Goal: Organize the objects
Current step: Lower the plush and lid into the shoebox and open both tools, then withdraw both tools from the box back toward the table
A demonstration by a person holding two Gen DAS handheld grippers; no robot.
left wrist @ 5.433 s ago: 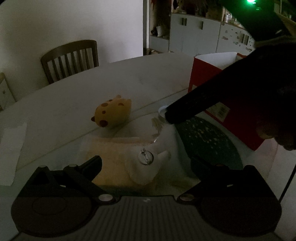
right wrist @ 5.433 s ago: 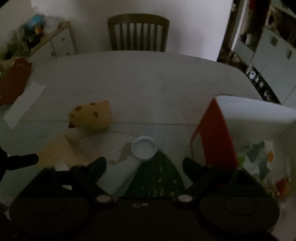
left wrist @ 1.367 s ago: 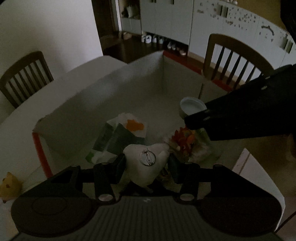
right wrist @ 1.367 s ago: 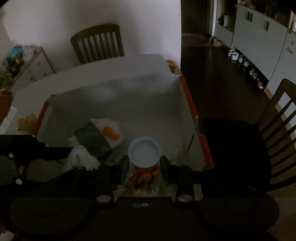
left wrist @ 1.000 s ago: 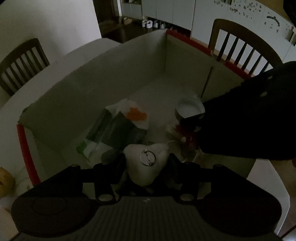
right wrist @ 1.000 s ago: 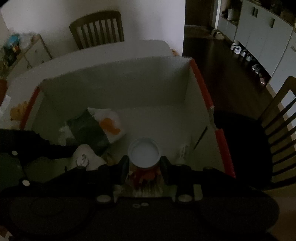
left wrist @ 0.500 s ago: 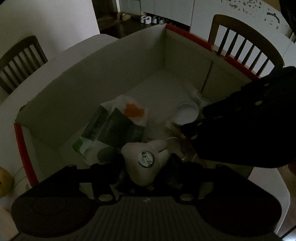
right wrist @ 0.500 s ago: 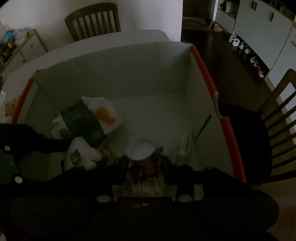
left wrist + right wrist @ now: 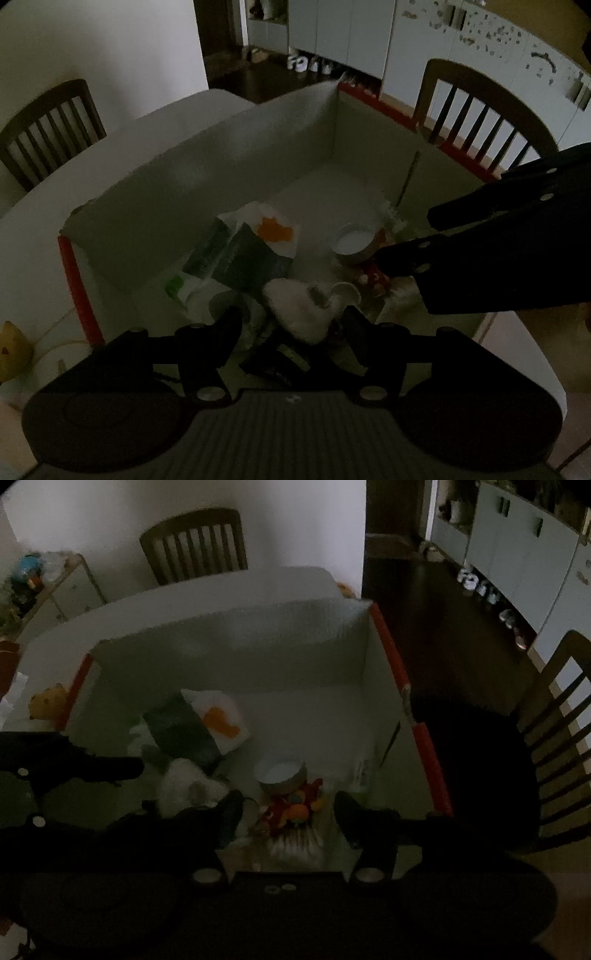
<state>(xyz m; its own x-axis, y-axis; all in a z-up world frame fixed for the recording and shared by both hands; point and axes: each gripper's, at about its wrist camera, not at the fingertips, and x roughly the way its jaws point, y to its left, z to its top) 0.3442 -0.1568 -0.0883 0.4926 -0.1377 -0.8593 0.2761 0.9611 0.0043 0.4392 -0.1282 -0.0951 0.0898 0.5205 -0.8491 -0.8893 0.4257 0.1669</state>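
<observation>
Both grippers hang over the open box [image 9: 384,638], and the step in hand looks like letting go and backing out. To do it well, each tool should probably lift straight up with its jaws kept wide, so that no finger snags what has been dropped or catches the box's red rim. The left gripper [image 9: 291,325] has its jaws spread apart, and the white soft toy [image 9: 299,306] lies loose between them, on the box floor as far as can be seen. The right gripper [image 9: 288,814] is spread too, with the can [image 9: 282,773] lying free between its jaws, pale lid facing the camera and colourful label below; it seems to be resting in the box, near the right wall. Also in the box is a green and white packet [image 9: 195,727] with an orange patch, just behind the toy. A yellow spotted toy [image 9: 46,701] sits on the table [image 9: 221,585] outside the left wall, not yet put away.
</observation>
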